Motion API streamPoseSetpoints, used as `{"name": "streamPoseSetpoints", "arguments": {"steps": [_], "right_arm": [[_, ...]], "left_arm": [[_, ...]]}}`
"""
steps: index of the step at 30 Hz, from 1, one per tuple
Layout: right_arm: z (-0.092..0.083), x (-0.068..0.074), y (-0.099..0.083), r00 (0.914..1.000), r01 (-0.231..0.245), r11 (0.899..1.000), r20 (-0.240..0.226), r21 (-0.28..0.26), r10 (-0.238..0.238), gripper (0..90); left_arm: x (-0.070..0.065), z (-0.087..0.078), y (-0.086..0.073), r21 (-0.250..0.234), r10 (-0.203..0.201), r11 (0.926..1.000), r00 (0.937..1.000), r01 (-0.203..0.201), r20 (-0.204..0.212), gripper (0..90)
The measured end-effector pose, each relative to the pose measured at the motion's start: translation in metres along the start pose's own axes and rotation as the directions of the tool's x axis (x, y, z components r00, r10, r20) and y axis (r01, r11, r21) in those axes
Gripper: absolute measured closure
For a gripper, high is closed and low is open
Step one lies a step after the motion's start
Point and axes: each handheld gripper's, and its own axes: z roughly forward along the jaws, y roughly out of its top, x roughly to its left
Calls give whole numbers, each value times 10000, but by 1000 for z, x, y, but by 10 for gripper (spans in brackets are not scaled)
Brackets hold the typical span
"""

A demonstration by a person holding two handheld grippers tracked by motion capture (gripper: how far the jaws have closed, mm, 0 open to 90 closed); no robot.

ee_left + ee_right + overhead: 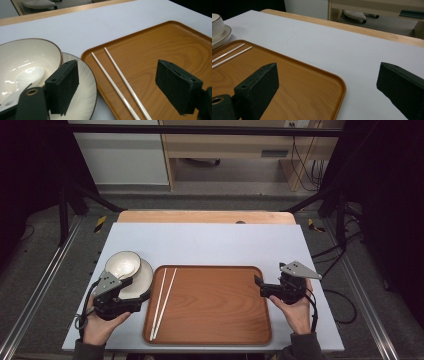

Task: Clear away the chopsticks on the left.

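Left gripper (131, 292) sits at the desk's left edge, jaws spread wide and empty, one above the plate (86, 87), the other above the tray (215, 305). A bowl (30, 60) holding a white spoon (27, 78) rests on that plate. Two white chopsticks (117, 85) lie along the tray's left side. Right gripper (261, 287) hovers at the tray's right edge, jaws wide apart, gripping nothing.

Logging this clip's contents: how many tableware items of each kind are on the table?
Brown wooden rectangular tray: 1
Thin white chopsticks: 2
Cream ceramic bowl with a dark rim: 1
Cream round plate under the bowl: 1
White spoon lying in the bowl: 1
Total: 6
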Motion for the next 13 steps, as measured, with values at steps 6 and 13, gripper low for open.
{"name": "streamPoseSetpoints", "arguments": {"steps": [6, 13], "right_arm": [[4, -1, -2, 10000, 13, 9999, -54, 147, -12, 45], [6, -2, -4, 10000, -3, 9997, -33, 227, 4, 45]], "left_arm": [[7, 6, -10, 317, 68, 9995, 9997, -60, -234, 179], [12, 3, -12, 269, 74, 9996, 9995, -66, -310, 179]]}}
